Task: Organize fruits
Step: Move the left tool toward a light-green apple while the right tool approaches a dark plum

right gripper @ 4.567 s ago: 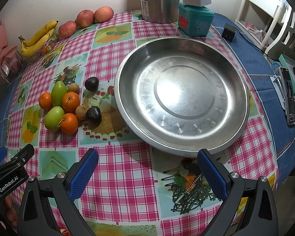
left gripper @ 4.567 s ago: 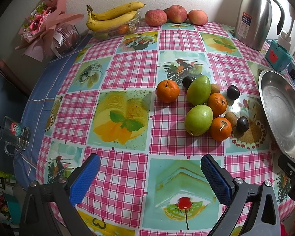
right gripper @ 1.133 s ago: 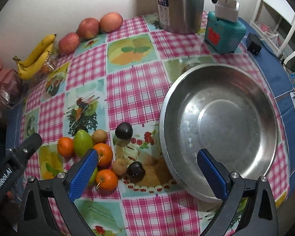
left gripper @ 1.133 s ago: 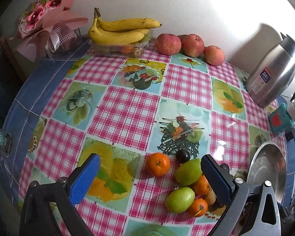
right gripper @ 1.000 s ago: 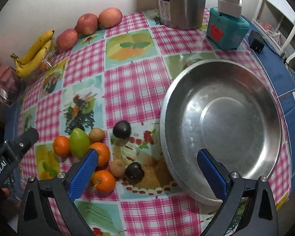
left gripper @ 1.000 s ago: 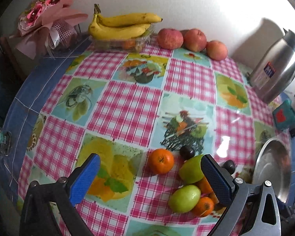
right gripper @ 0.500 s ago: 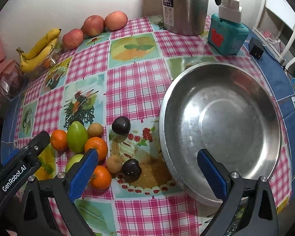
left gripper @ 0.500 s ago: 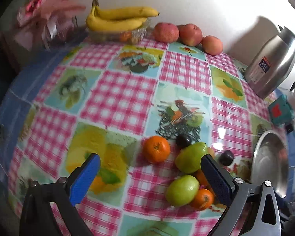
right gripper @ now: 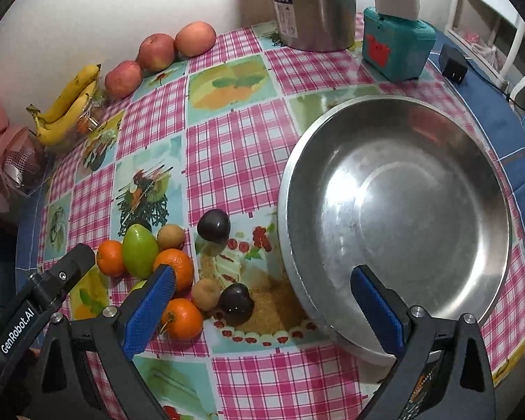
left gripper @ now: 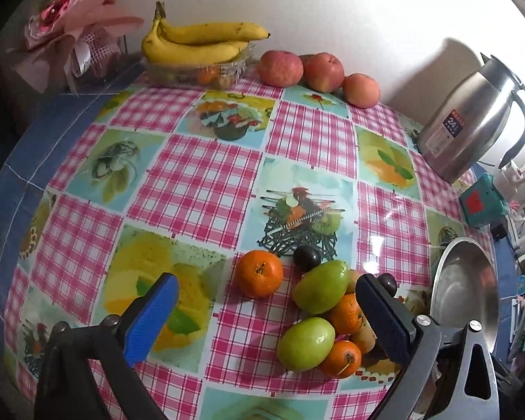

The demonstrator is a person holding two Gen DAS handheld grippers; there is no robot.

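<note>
Near cluster: 3 tangerines (left gripper: 259, 273), 2 green fruits (left gripper: 320, 287). Steel basin (right gripper: 437, 161) empty. Left gripper (left gripper: 266, 318) and right gripper (right gripper: 260, 309) wide, holding nothing.

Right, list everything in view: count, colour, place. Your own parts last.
oranges: three, orange, in the loose cluster mid-table
green fruits: two, green, same cluster
dark plums: three, near-black, cluster edges
small brown fruits: two, brown, in the cluster
metal basin: one, silver, empty, right of the cluster
apples: three, red, by the wall
bananas: one bunch, yellow, atop a clear tub
kettle: one, steel, far corner
teal box: one, beside the kettle
bouquet: one, pink
left gripper: jaws open
right gripper: jaws open
</note>
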